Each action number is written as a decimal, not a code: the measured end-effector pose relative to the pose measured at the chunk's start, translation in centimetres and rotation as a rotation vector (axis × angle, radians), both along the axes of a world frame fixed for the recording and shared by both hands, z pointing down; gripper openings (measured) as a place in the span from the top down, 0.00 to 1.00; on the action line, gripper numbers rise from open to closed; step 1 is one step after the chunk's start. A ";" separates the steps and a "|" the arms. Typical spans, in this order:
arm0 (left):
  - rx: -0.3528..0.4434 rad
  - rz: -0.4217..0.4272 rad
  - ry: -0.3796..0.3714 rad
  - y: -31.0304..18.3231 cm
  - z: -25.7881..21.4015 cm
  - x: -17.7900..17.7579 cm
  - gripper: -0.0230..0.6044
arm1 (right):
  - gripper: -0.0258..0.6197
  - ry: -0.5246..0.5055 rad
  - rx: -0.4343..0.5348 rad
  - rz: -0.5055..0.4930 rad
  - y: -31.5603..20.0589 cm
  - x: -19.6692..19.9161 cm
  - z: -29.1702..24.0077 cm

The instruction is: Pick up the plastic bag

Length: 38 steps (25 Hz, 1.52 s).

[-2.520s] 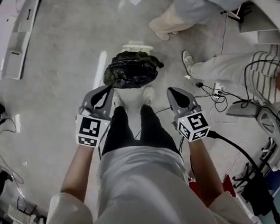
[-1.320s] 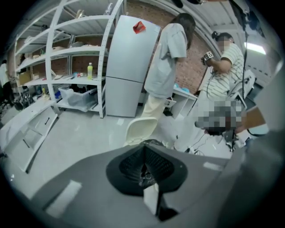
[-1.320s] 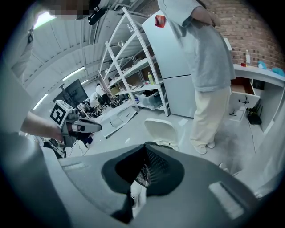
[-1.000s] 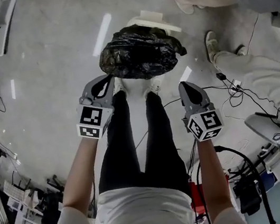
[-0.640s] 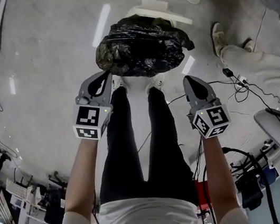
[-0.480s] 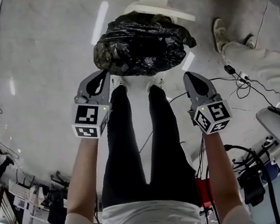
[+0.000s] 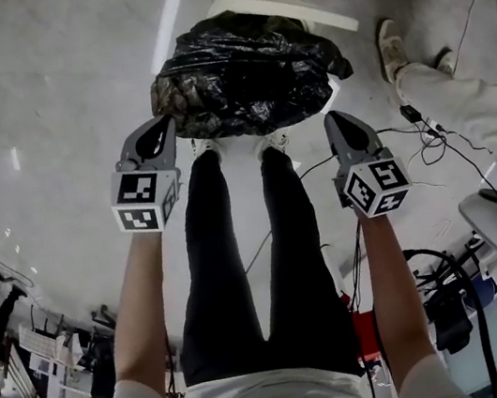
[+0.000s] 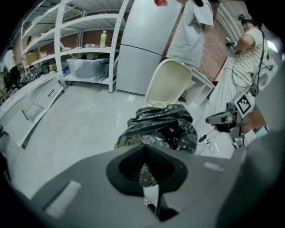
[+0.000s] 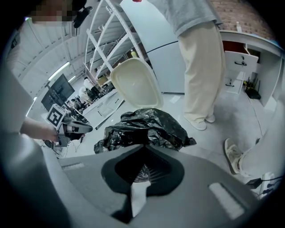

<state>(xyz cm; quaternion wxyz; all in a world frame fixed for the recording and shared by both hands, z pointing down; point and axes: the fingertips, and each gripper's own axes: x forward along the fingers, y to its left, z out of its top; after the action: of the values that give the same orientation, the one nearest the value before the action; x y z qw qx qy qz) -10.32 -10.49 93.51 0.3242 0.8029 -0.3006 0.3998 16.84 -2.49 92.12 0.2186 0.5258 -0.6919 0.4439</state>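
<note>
Black plastic bag (image 7: 246, 75): crinkled, glossy, bulging full, sits on pale floor just ahead of person's shoes, against white bin lid.

Pale glossy floor (image 7: 48, 86) mirroring strip lights, white shelving (image 8: 75, 49) beside a tall grey refrigerator (image 8: 142, 44), brick wall (image 9: 240, 11), loose cables (image 7: 429, 142).

No text, label, brand or number is readable anywhere.
</note>
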 end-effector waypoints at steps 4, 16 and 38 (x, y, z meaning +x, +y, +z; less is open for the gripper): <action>-0.044 -0.042 -0.003 -0.3 2.5 -1.6 0.96 | 0.90 -0.020 -0.024 0.043 -0.1 1.0 2.4; -0.192 -0.125 0.018 -1.4 7.4 -4.6 0.62 | 0.62 -0.075 -0.059 0.174 -0.6 3.6 6.7; -0.287 -0.077 0.064 -2.4 12.3 -3.3 0.83 | 0.83 -0.075 0.026 0.089 -6.8 5.8 9.5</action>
<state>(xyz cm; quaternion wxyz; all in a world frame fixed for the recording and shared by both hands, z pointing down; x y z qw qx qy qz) -13.62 -12.88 105.84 0.4602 0.7485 -0.2603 0.4002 22.63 -9.27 101.57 0.1656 0.5418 -0.6812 0.4636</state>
